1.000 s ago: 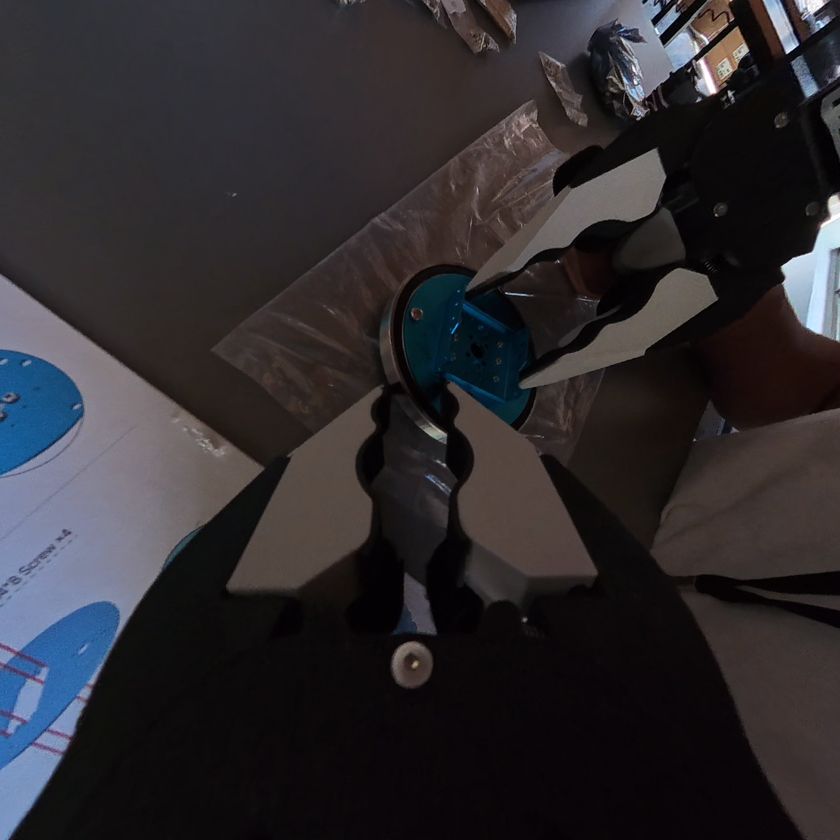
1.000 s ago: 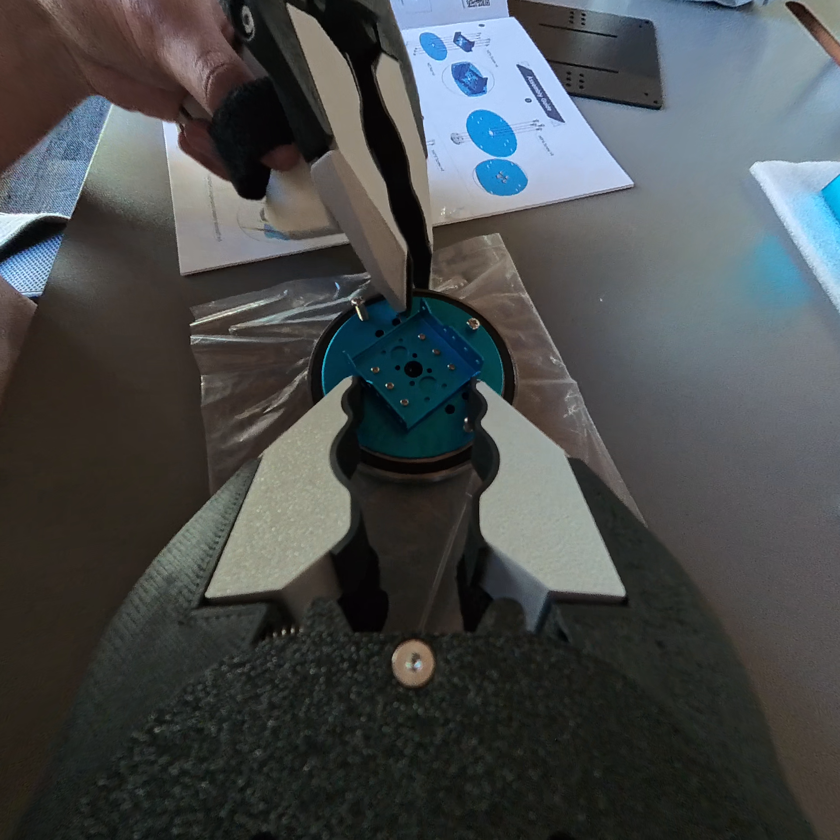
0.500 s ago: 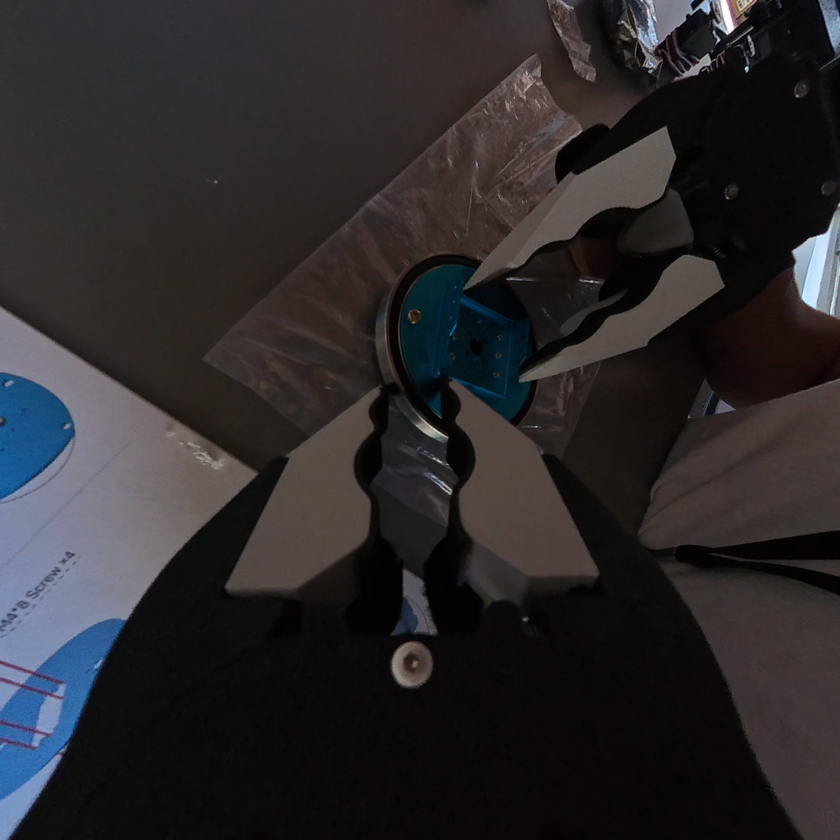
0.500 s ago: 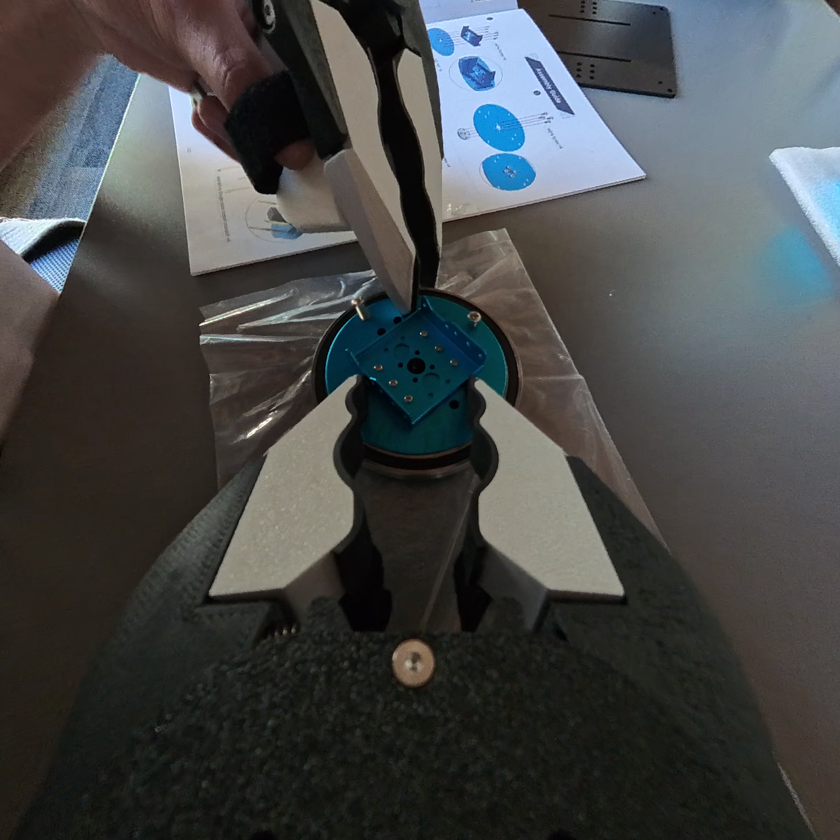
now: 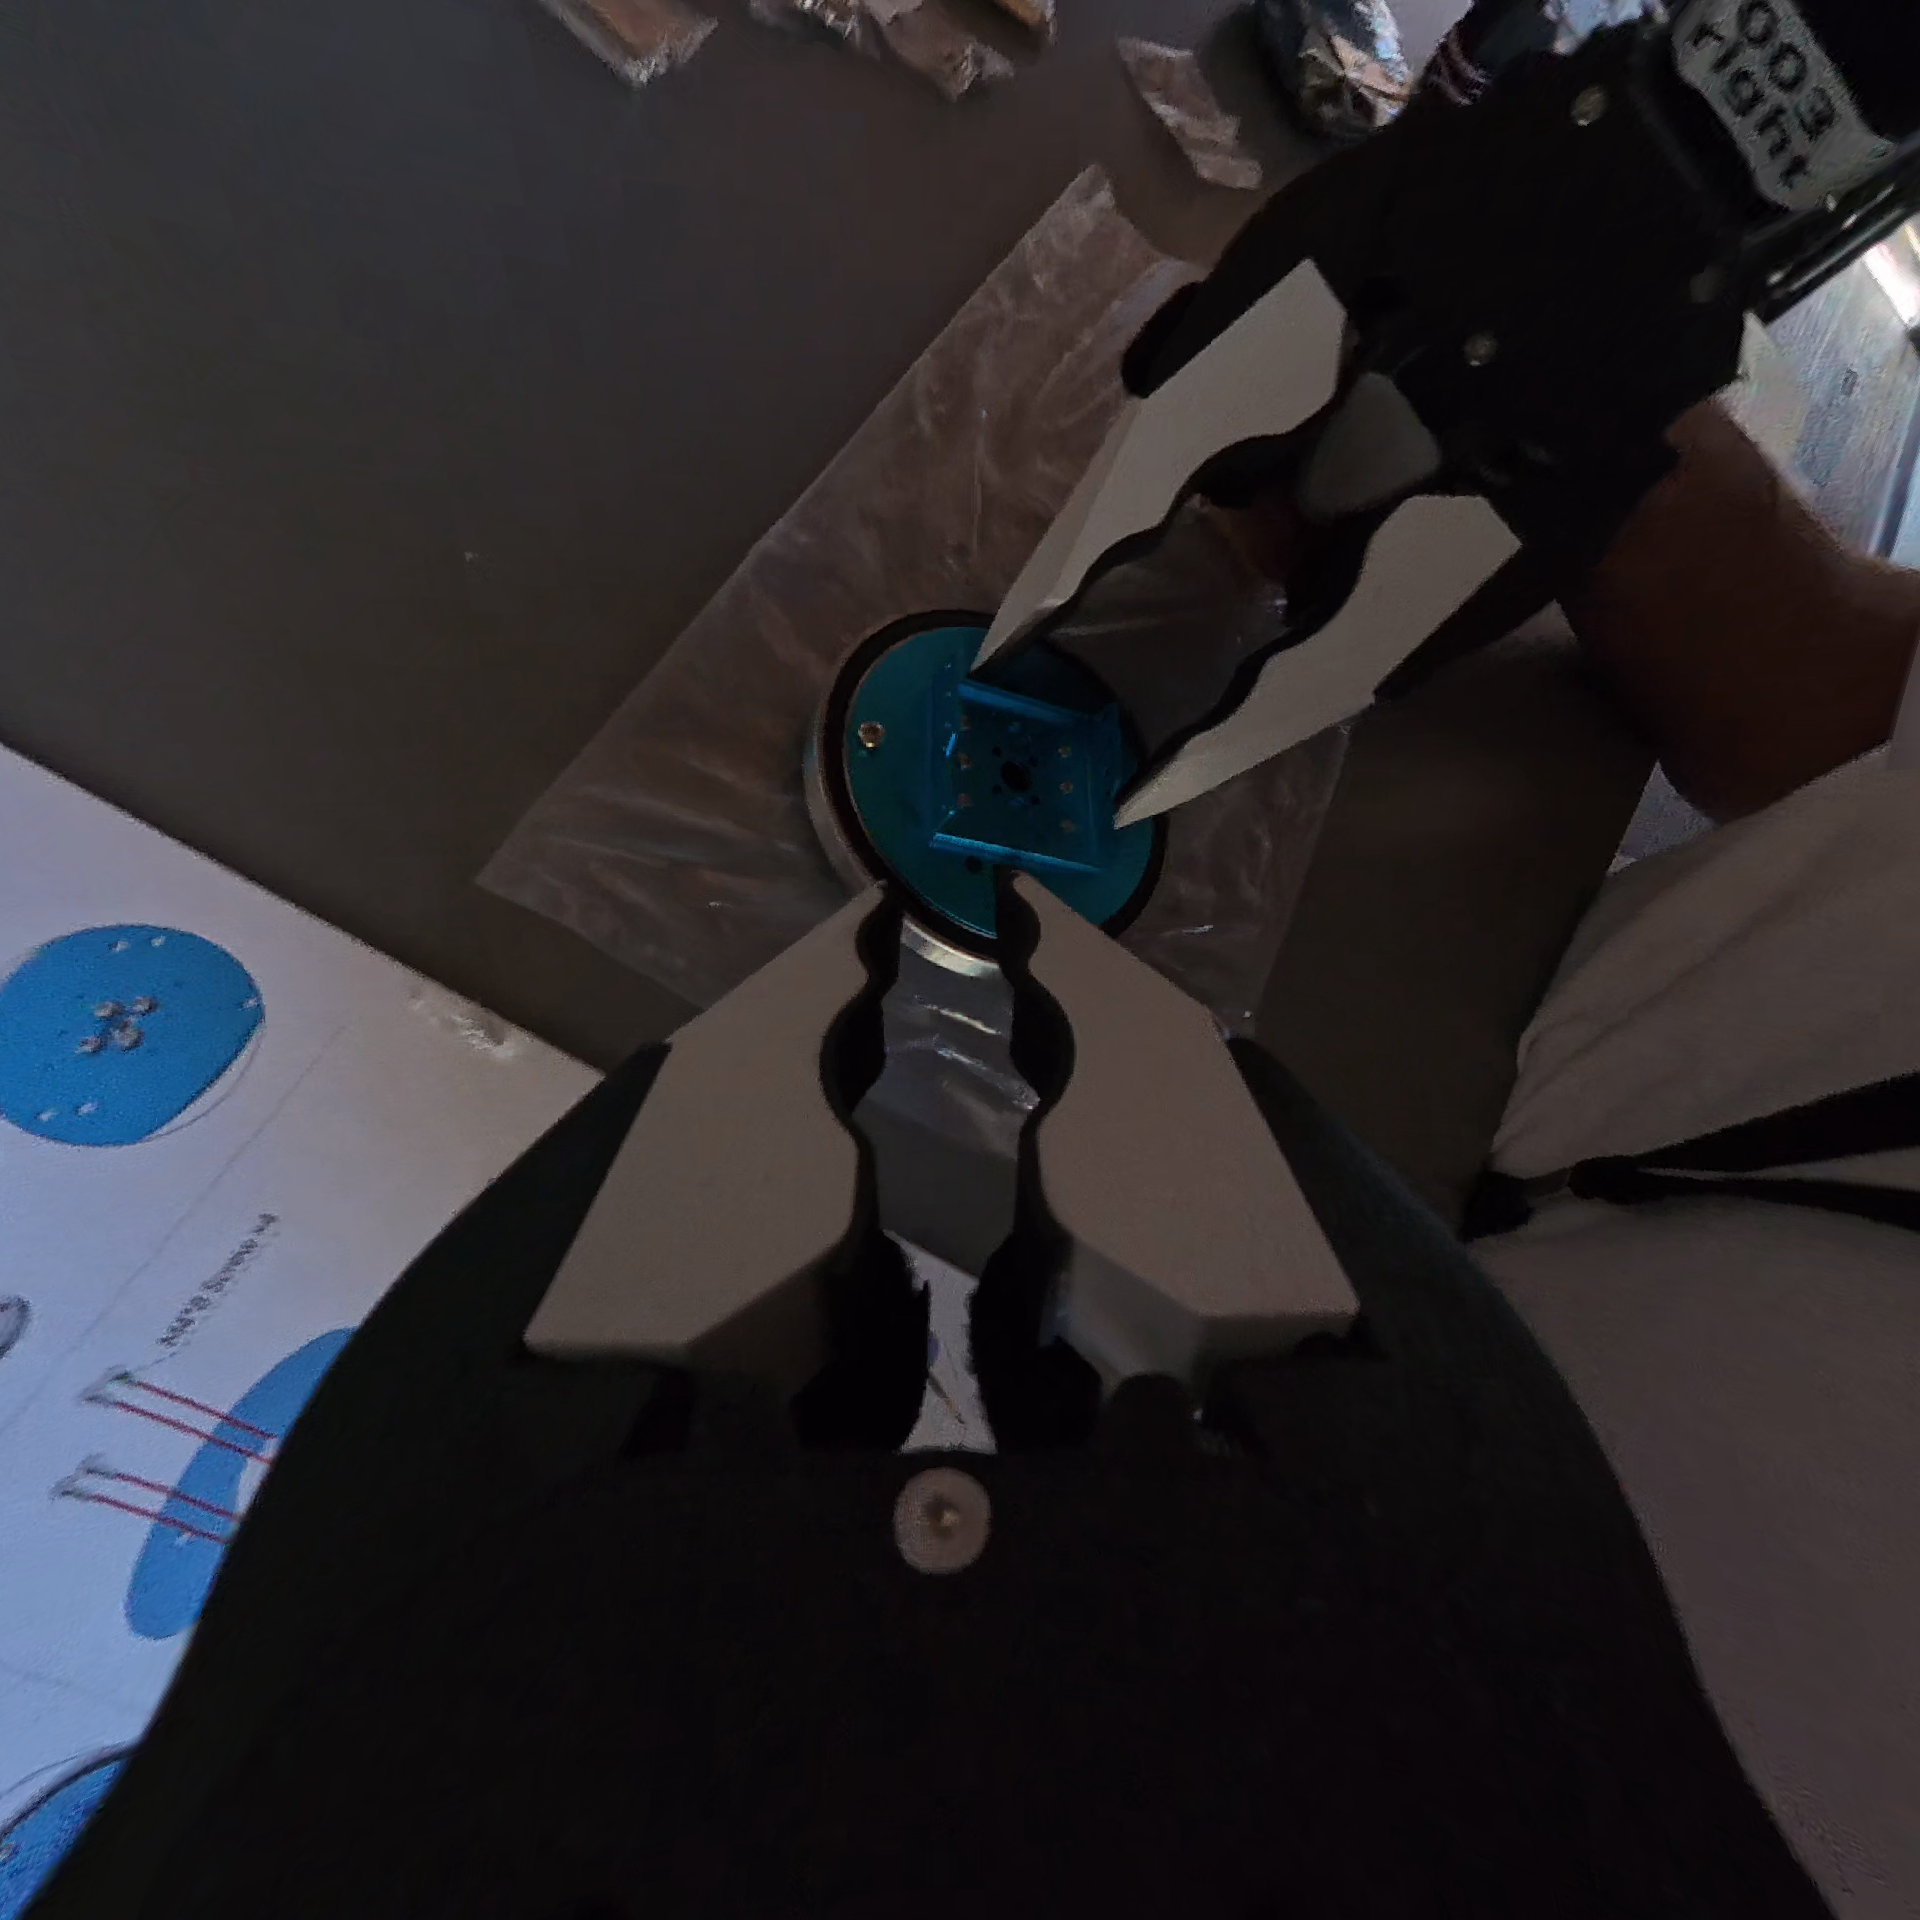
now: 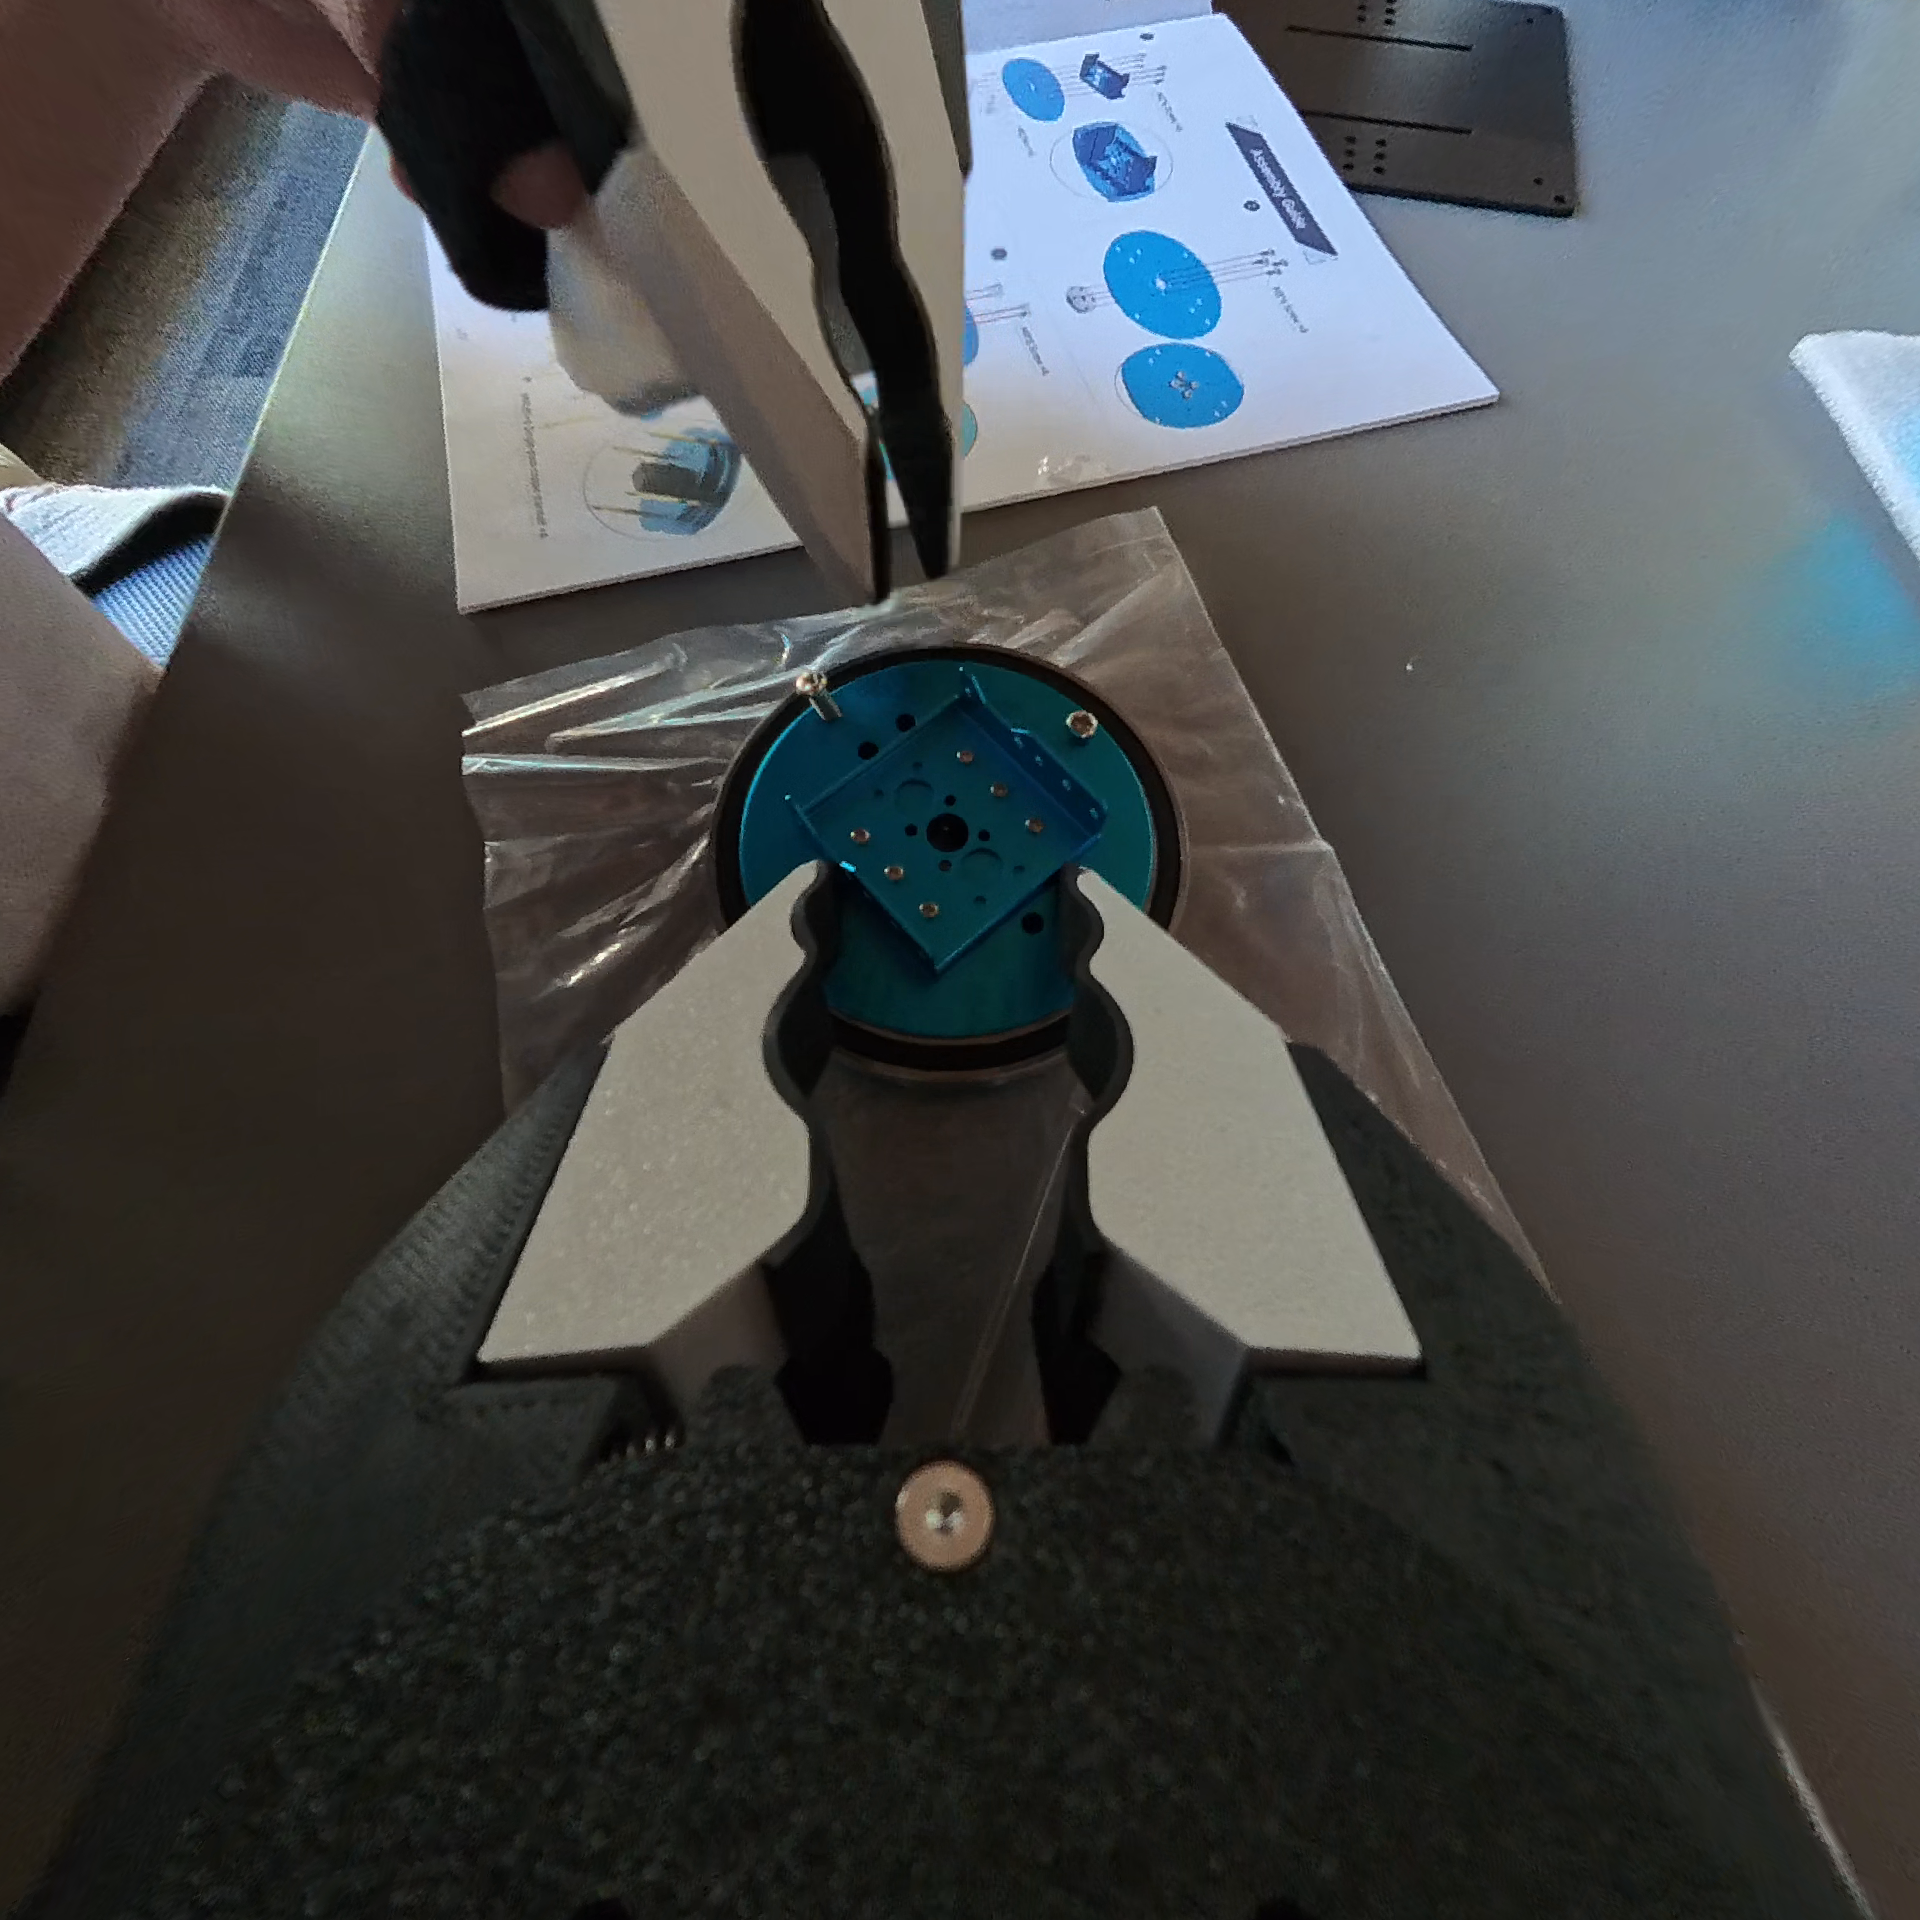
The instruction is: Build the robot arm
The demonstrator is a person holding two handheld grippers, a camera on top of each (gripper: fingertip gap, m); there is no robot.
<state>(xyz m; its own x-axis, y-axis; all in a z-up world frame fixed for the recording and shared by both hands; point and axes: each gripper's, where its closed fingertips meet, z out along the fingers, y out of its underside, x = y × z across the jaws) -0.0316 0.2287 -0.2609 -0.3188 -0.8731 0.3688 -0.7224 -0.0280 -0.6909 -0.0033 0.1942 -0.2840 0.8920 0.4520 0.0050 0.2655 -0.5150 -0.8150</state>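
Observation:
A round blue disc [image 6: 1132,769] with a square blue bracket [image 6: 966,862] on top lies on a clear plastic bag [image 6: 592,831]. My right gripper [image 6: 943,878] is open, its tips standing on either side of the bracket's near corner; I cannot tell if they touch it. Two small screws [image 6: 812,688] stand in the disc near its far rim. My left gripper [image 5: 948,888] is narrowly open and empty at the disc's [image 5: 894,779] rim. In the right wrist view it [image 6: 899,587] hangs just behind the disc over the bag's edge. The right gripper [image 5: 1049,743] straddles the bracket [image 5: 1023,779].
An open instruction booklet [image 6: 1299,343] lies behind the bag on the dark table. A black perforated plate [image 6: 1444,114] is at the far right, white foam [image 6: 1870,405] at the right edge. Small part bags [image 5: 1195,104] lie far off. A person's clothing [image 5: 1714,1039] is close by. The grippers' ends are close to 6 cm from one another. About 30 cm separates my left fingertips from the black perforated plate [image 6: 1444,114].
My left gripper has drawn back and up from the disc's far rim to hang behind it. My right gripper has stayed around the bracket with the same gap.

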